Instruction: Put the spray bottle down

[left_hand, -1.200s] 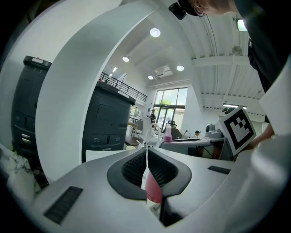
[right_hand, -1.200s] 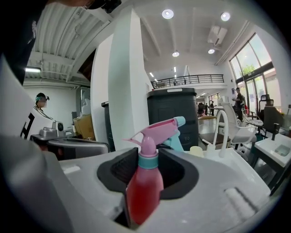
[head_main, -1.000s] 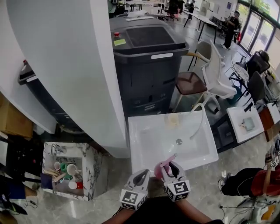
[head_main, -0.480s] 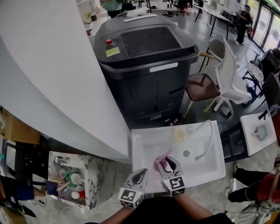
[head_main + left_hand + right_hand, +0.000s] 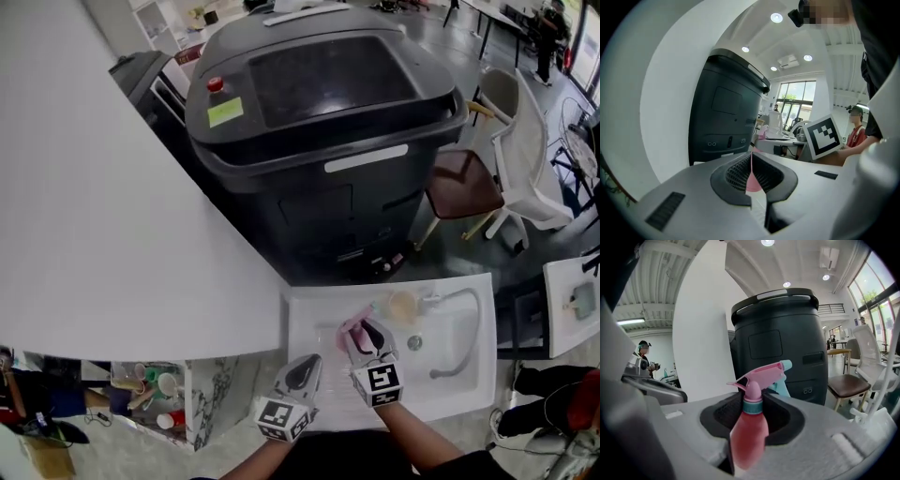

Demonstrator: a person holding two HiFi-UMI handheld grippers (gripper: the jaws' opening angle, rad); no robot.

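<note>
Over the last second I have carried both tools forward and a little down. They were at the near edge of the sink (image 5: 450, 384); now they hang over its basin. The black machine (image 5: 319, 141) behind it has swung much closer in the head view.

The right tool (image 5: 367, 339) is clamped on the bottle (image 5: 749, 439). Its pads grip the red body just below the teal collar. The bottle stands upright in the grip, off any surface, with its pink trigger head pointing toward the machine. That grip has not altered in the second.

The left tool (image 5: 751, 174) is clenched on nothing, just beside the right one and a little nearer me. A sliver of pink shows through the slit between its pads. The view there is too tight for me to say what it is; possibly the bottle beyond.

So I judge the carry is nearly over, but the putting down has not begun. The bottle is over the sink, near a pale round thing (image 5: 403, 306) by the far wall. Next I would need to pick a bare spot, lower until the base bears, then let the pads go. I would keep the bottle upright, since it looks tall and narrow and could topple on release.
</note>
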